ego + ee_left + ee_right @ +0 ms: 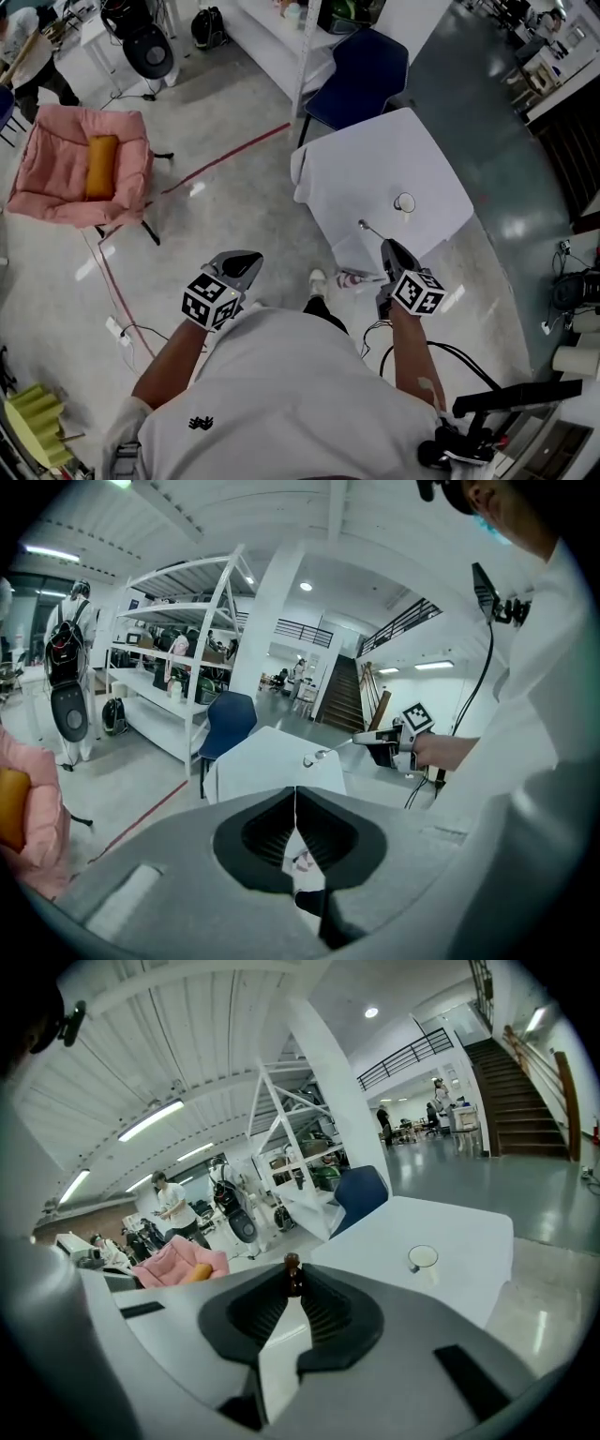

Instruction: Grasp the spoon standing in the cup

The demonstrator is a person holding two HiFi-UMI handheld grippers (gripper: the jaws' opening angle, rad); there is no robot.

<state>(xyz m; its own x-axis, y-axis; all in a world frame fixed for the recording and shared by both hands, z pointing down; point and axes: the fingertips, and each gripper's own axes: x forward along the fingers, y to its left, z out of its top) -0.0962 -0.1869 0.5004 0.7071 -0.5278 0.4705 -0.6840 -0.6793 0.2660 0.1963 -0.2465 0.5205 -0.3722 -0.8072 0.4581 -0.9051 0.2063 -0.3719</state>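
Left gripper (246, 267), well left of the cup (404, 202): fingers pressed together, empty. Right gripper (387, 246) pinches the spoon (367, 226) by its handle end, beside the cup on the desk (366, 169). Such a thin hold could let it swivel or drop.

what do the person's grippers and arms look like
The left gripper and right gripper are both grey wedge-shaped shells, and their fingers have black ribbed pads inside. Each carries a cube of black-and-white square markers. The person wears a white short-sleeved T-shirt with a small black logo. A black cable trails by the right arm.
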